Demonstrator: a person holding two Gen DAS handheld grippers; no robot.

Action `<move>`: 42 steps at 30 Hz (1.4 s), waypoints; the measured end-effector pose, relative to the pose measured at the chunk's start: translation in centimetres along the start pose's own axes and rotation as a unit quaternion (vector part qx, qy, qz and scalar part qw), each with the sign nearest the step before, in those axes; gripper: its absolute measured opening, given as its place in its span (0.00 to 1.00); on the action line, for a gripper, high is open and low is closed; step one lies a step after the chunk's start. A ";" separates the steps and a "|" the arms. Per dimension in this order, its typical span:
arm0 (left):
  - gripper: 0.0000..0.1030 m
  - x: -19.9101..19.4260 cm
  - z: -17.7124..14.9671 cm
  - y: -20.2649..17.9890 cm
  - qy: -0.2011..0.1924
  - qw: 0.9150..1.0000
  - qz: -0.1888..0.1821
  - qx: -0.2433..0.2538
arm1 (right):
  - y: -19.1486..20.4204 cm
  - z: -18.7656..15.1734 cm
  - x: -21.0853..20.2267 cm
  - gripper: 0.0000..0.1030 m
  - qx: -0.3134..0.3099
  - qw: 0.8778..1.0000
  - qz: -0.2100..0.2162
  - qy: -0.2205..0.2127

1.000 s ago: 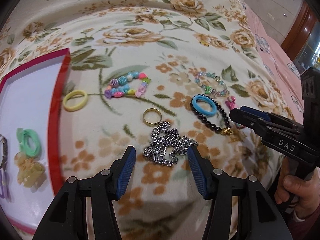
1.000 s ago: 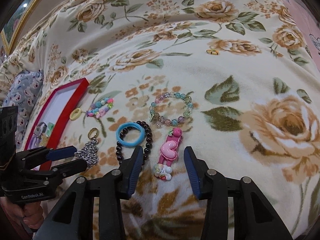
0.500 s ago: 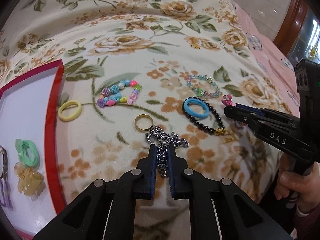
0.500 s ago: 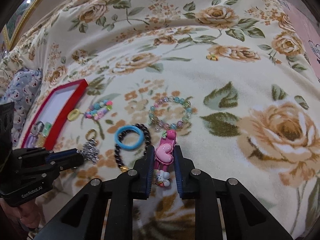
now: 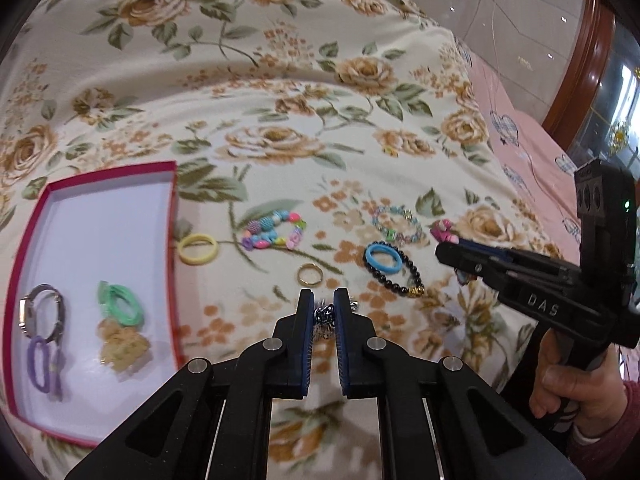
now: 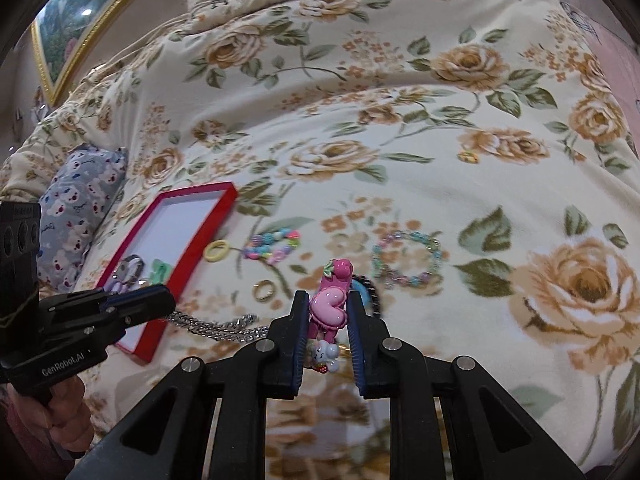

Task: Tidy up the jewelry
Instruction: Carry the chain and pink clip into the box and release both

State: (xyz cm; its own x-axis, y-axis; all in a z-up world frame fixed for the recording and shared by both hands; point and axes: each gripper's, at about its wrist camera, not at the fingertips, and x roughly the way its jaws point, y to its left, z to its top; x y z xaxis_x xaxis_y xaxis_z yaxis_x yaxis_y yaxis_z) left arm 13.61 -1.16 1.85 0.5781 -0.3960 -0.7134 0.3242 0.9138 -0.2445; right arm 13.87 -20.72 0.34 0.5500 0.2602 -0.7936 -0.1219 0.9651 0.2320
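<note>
Grippers both loaded above the bed

Left wrist: left gripper (image 5: 323, 312) jaws clenched on the silver chain (image 5: 325, 316), red tray (image 5: 172, 240) lying left on the floral bedspread (image 5: 280, 100).

Right wrist: right gripper (image 6: 329, 312) jaws grasping the pink heart hair clip (image 6: 330, 304), chain dangling from the left gripper's tips beside the tray.

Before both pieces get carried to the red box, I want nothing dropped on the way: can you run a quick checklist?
1. Left hand-held gripper shut on the silver chain: ok.
2. Chain fully lifted off the blanket: cannot tell; a long tail hangs loose.
3. Right hand-held gripper shut on the pink heart clip: ok.
4. Clip clear of the black bead bracelet: cannot tell.
5. Bare floor in the red box for both pieces: ok.
6. Yellow ring beside the box, near the path: cannot tell.
</note>
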 end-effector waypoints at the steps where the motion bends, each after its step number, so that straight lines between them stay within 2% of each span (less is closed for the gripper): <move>1: 0.08 -0.6 -0.1 0.2 -0.005 1.000 0.001 -0.003 | 0.4 0.1 0.0 0.18 -0.003 1.000 0.004 0.000; 18: 0.08 -9.6 -0.8 3.2 -0.080 0.996 0.019 -0.029 | 7.2 0.6 0.4 0.18 -0.052 0.996 0.071 0.002; 32: 0.08 -11.8 -2.1 7.9 -0.070 0.990 0.077 -0.093 | 13.4 0.2 3.4 0.18 -0.090 0.986 0.135 0.038; 42: 0.08 -11.8 -3.5 10.6 -0.063 0.985 0.097 -0.125 | 18.4 -0.8 6.1 0.18 -0.126 0.974 0.172 0.071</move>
State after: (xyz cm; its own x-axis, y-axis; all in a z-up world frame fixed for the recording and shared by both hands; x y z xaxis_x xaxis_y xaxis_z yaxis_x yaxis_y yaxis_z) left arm 7.58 13.54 5.38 0.7043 -0.2062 -0.6793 0.0135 0.9606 -0.2777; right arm 14.28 -1.34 -0.68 0.3229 0.5540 -0.7674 -0.4870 0.7925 0.3672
